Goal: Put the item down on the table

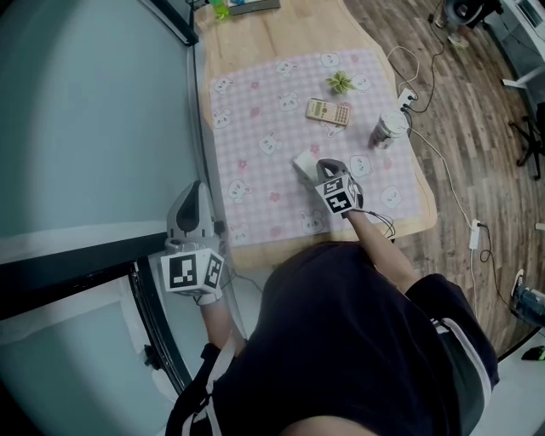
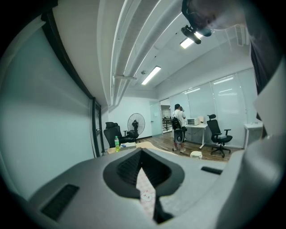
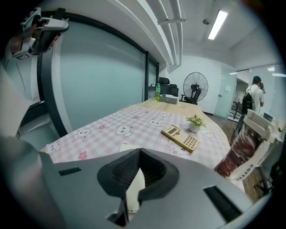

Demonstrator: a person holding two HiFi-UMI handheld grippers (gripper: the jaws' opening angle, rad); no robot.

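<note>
The item, a small white box point(image 1: 304, 161), lies flat on the pink checked cloth point(image 1: 255, 128) near the table's front edge. My right gripper point(image 1: 328, 168) hovers just right of it and slightly above, jaws shut and empty. In the right gripper view the white box point(image 3: 134, 188) shows through the slit under the shut right gripper point(image 3: 140, 152), with one corner peeking over the jaws. My left gripper point(image 1: 194, 200) hangs off the table's front left corner beside the glass wall. Seen in its own view, the left gripper point(image 2: 142, 152) is shut on nothing.
Beyond the box lie a beige calculator point(image 1: 328, 111) and a small potted plant point(image 1: 341, 83). A dark cup point(image 1: 387, 129) stands near the right edge by a power strip point(image 1: 407, 100) with cables. A green bottle point(image 1: 220, 8) is at the far end.
</note>
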